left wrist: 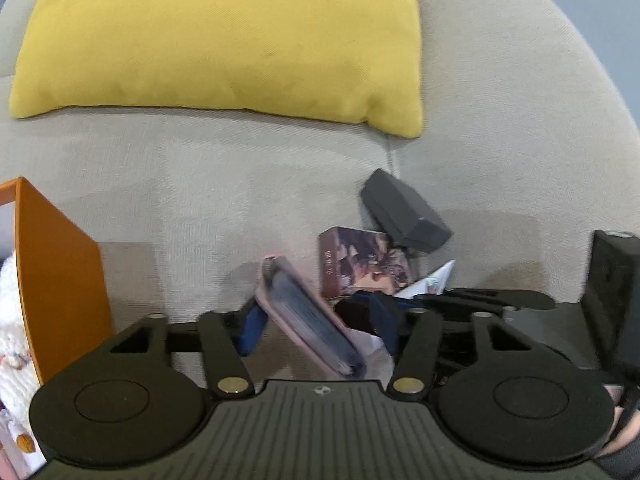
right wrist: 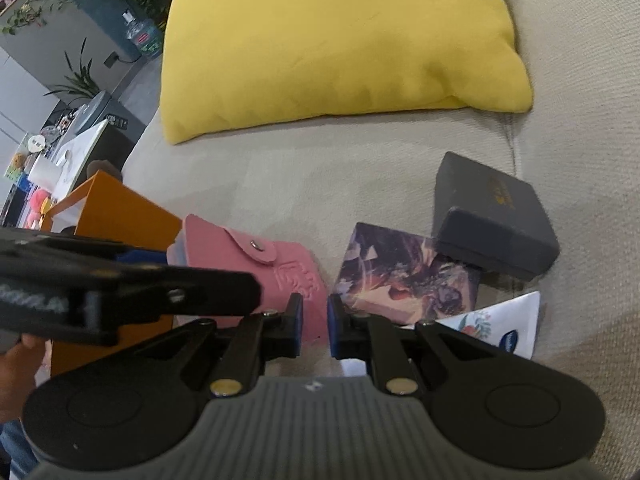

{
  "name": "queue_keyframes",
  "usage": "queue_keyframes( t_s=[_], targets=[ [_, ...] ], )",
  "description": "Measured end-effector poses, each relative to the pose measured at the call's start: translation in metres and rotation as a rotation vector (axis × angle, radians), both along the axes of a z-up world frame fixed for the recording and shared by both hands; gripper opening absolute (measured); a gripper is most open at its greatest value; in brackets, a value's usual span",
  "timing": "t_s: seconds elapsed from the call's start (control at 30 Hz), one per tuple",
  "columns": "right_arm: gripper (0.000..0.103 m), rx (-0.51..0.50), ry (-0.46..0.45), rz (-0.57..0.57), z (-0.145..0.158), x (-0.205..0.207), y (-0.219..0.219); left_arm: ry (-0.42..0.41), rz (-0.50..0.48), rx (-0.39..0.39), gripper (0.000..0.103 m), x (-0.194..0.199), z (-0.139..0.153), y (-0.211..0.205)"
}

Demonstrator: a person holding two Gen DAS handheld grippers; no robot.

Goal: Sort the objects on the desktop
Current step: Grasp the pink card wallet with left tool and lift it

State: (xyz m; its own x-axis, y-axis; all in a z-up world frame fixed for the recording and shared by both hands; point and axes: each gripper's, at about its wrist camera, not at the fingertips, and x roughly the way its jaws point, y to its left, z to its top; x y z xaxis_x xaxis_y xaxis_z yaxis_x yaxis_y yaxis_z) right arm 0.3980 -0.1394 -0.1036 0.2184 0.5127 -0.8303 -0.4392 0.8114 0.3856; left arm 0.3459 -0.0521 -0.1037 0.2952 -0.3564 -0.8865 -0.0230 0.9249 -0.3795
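A pink snap-button card holder (right wrist: 248, 264) is lifted off the beige sofa. My right gripper (right wrist: 314, 330) is shut on its near corner. In the left wrist view the card holder (left wrist: 308, 312) is edge-on and tilted between the blue pads of my left gripper (left wrist: 318, 326). The left pad is against it and the right pad stands a little clear, so that gripper is open. A picture-printed box (right wrist: 408, 276), a dark grey box (right wrist: 492, 216) and a white floral tissue pack (right wrist: 496, 324) lie to the right.
An orange box (left wrist: 60, 272) stands at the left with white fluffy things inside. A yellow pillow (left wrist: 224, 40) leans on the sofa back behind the objects. A hand (right wrist: 16, 372) holds the left gripper's handle at the lower left.
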Motion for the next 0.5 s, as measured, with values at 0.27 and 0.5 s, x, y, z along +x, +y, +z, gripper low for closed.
queue_keyframes(
  t_s=[0.27, 0.5],
  targets=[
    [0.038, -0.212, -0.216, 0.098, 0.003, -0.013, 0.020, 0.001, -0.006, 0.053, 0.024, -0.001, 0.007, 0.002],
    [0.060, -0.413, -0.367, 0.362, -0.003, -0.012, 0.045, 0.017, -0.055, 0.136, 0.021, 0.001, 0.020, 0.007]
  ],
)
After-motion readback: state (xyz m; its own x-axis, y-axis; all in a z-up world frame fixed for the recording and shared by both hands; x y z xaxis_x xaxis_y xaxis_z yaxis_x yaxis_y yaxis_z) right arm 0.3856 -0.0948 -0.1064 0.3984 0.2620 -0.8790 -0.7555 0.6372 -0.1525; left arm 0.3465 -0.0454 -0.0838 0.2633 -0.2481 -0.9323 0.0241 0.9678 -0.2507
